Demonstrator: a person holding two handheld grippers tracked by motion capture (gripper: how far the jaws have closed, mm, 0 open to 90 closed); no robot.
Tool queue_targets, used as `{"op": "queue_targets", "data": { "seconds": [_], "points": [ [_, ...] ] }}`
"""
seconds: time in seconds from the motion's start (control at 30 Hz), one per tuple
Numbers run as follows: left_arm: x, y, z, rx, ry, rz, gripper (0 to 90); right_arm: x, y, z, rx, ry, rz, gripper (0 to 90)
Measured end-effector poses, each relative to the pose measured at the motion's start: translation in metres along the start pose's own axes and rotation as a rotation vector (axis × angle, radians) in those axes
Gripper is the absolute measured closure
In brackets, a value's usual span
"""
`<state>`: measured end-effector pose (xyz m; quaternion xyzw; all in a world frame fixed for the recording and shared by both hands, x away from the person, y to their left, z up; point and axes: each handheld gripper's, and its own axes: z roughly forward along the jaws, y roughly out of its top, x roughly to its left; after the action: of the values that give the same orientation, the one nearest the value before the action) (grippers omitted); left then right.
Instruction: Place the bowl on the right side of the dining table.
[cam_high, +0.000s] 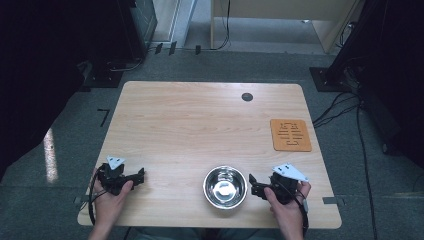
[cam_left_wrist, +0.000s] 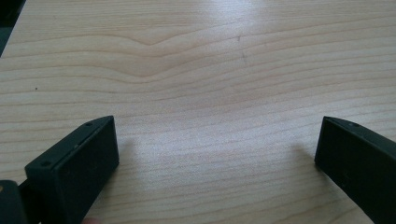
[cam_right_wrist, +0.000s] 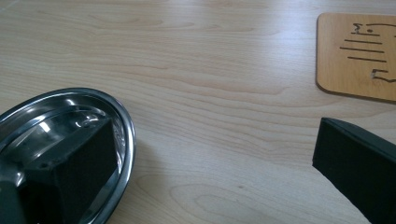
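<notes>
A shiny steel bowl (cam_high: 225, 187) stands empty near the table's front edge, a little right of centre. My right gripper (cam_high: 252, 185) lies just to its right, pointing at the rim, held by a hand. In the right gripper view the right gripper (cam_right_wrist: 215, 128) is open with nothing between the jaws, and one jaw overlaps the bowl (cam_right_wrist: 51, 109). My left gripper (cam_high: 140, 176) rests at the front left, pointing right, about a bowl's width from the bowl. Seen in its own view, the left gripper (cam_left_wrist: 217, 126) is open over bare wood.
A square wooden trivet (cam_high: 290, 134) with cut-out lines lies at the right side of the light wooden table (cam_high: 200, 125); it is the trivet (cam_right_wrist: 359, 53) at the top right of the right gripper view. A dark cable grommet (cam_high: 247, 96) sits near the far edge. Cables and dark stands surround the table.
</notes>
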<state>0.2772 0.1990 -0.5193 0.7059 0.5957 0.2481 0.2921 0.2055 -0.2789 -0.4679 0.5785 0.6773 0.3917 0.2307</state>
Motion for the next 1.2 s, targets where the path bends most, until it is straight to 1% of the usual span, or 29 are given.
{"op": "queue_targets", "data": {
  "seconds": [0.23, 0.4, 0.43, 0.73, 0.9, 0.93, 0.97, 1.0, 1.07, 1.1, 1.13, 1.2],
  "points": [
    [0.000, 0.000, 0.000, 0.001, -0.001, 0.001, 0.0, 0.005, 0.000, 0.000, -0.002, 0.017, 0.004, 0.0],
    [0.000, 0.000, 0.000, 0.001, -0.001, 0.002, 0.0, 0.011, -0.001, 0.001, 0.004, 0.030, -0.009, 0.0],
    [0.000, 0.000, 0.000, -0.001, -0.001, 0.000, 0.0, 0.014, -0.001, 0.002, 0.010, 0.033, -0.012, 0.0],
    [0.000, 0.000, 0.000, -0.001, -0.001, 0.000, 0.0, 0.021, -0.004, 0.007, 0.020, 0.038, -0.024, 0.3],
    [0.000, 0.000, 0.000, -0.001, -0.001, 0.000, 0.0, 0.025, -0.007, 0.014, 0.041, 0.052, -0.026, 0.8],
    [0.000, 0.000, 0.000, 0.000, -0.001, 0.001, 0.0, 0.026, -0.008, 0.016, 0.046, 0.053, -0.025, 2.7],
    [0.000, 0.000, 0.000, 0.000, -0.001, 0.001, 0.0, 0.026, -0.008, 0.016, 0.046, 0.053, -0.025, 2.7],
    [0.000, 0.000, 0.000, 0.000, -0.001, 0.000, 0.0, 0.029, -0.011, 0.019, 0.047, 0.042, -0.018, 6.4],
    [0.000, 0.000, 0.000, -0.001, -0.001, 0.000, 0.0, 0.030, -0.011, 0.020, 0.046, 0.041, -0.020, 7.2],
    [0.000, 0.000, 0.000, -0.001, -0.001, 0.000, 0.0, 0.031, -0.012, 0.021, 0.047, 0.044, -0.020, 8.1],
    [0.000, 0.000, 0.000, -0.001, -0.001, 0.000, 0.0, 0.032, -0.014, 0.023, 0.044, 0.046, -0.008, 13.0],
    [0.000, 0.000, 0.000, 0.000, -0.001, 0.000, 0.0, 0.032, -0.014, 0.023, 0.043, 0.052, -0.004, 14.0]
  ]
}}
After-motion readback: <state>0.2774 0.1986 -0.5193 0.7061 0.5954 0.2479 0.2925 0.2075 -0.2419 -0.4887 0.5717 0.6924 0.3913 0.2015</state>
